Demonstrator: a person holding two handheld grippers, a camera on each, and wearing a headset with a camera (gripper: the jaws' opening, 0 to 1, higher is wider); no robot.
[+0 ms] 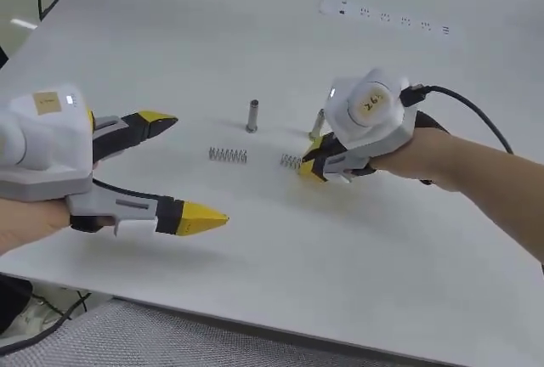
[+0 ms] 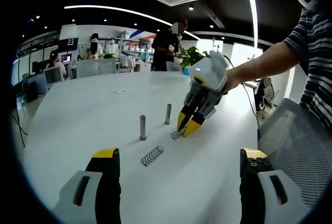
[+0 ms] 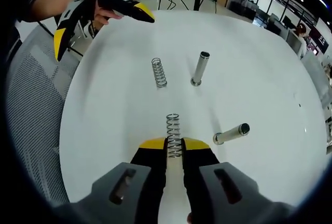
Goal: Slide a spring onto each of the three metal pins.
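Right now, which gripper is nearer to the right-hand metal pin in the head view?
Right. The right gripper, jaws shut on a spring, sits close beside that pin; the left gripper, jaws open, hovers well off to its left, beyond the other pin.

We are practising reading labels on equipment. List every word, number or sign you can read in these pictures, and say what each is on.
None can be read for certain.
Round sticker on the right claw, which grips a spring: dark marks, too blurred.
Yellowish sticker on the left claw: too blurred.
Marks on the power strip: too small.
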